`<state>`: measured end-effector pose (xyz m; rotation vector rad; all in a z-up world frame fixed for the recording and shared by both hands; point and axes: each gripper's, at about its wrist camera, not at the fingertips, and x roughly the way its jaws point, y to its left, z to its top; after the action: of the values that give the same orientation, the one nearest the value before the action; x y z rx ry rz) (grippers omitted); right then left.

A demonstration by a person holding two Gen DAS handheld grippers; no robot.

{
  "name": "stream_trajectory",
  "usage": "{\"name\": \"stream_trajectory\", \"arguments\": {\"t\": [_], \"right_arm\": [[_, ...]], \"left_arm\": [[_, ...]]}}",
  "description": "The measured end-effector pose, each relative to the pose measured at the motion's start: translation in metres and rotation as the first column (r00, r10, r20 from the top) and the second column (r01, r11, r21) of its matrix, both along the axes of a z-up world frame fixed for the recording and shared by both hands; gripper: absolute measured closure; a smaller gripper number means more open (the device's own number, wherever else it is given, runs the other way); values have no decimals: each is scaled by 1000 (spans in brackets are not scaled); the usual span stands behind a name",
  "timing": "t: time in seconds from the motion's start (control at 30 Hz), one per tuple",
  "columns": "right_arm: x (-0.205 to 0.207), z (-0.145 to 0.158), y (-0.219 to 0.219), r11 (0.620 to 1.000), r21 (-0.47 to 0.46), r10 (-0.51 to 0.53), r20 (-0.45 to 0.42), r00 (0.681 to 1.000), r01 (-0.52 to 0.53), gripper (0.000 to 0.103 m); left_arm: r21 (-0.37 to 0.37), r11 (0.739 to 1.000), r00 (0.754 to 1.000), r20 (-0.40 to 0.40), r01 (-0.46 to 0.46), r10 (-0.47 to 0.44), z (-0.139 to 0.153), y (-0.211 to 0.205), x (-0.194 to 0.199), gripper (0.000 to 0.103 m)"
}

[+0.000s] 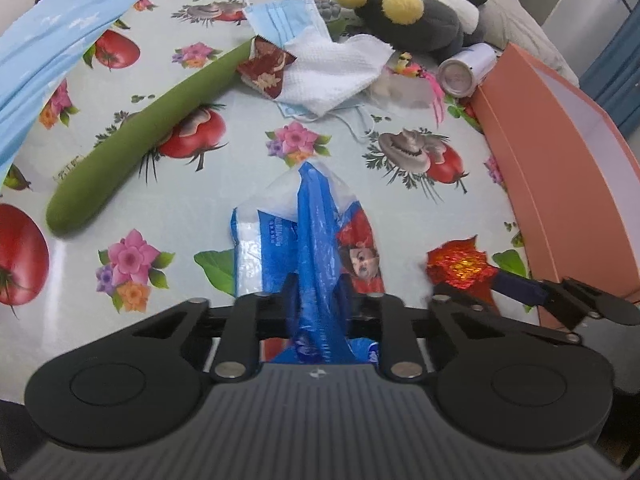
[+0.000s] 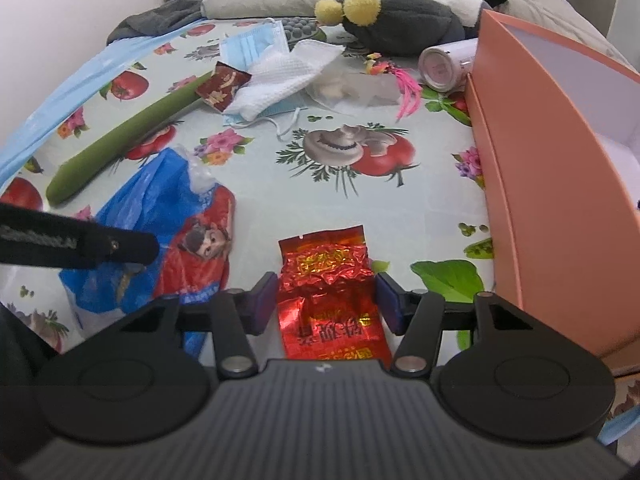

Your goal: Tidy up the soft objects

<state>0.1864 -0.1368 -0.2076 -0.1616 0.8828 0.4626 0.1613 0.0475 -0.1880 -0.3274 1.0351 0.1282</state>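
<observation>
Near the table's front edge, the left gripper (image 1: pixel 316 300) is pinching the blue plastic bag (image 1: pixel 316 220) while the right gripper (image 2: pixel 326 300) is straddling the red foil packet (image 2: pixel 328 280), pads not yet pressing; squeeze gently, lifting toward the orange box (image 2: pixel 560 160).

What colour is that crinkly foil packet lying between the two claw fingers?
Shiny red with gold print: the foil packet shows best in the right wrist view.

Plastic bag (image 2: pixel 160 216) left of foil packet (image 2: pixel 332 296), box (image 2: pixel 560 200) at right (plush toy (image 2: pixel 400 20) behind)
</observation>
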Motion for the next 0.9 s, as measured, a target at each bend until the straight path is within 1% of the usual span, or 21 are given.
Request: {"name": "stream_trajectory", "arguments": {"t": [0.03, 0.13, 0.27, 0.4, 0.6, 0.9], "right_arm": [[0, 1, -1, 1000, 4, -3, -3, 1000, 3, 47], [-1, 4, -5, 1000, 11, -13, -5, 1000, 13, 47], [-4, 14, -7, 999, 25, -21, 14, 1000, 20, 47], [-7, 29, -9, 999, 40, -23, 39, 999, 22, 47], [-15, 63, -14, 997, 81, -28, 92, 995, 21, 47], [-33, 127, -28, 987, 160, -34, 184, 982, 4, 47]], "left_arm": [[1, 1000, 1000, 5, -2, 2, 0, 0, 0, 89], [-2, 1000, 999, 20, -30, 30, 2, 1, -4, 94], [-18, 999, 998, 46, -50, 51, 13, 6, -10, 95], [-29, 998, 995, 82, -63, 66, 30, 10, -16, 96], [-27, 999, 990, 131, -45, 48, 62, 6, -25, 95], [-25, 1000, 980, 200, -7, 12, 112, -5, -35, 95]]}}
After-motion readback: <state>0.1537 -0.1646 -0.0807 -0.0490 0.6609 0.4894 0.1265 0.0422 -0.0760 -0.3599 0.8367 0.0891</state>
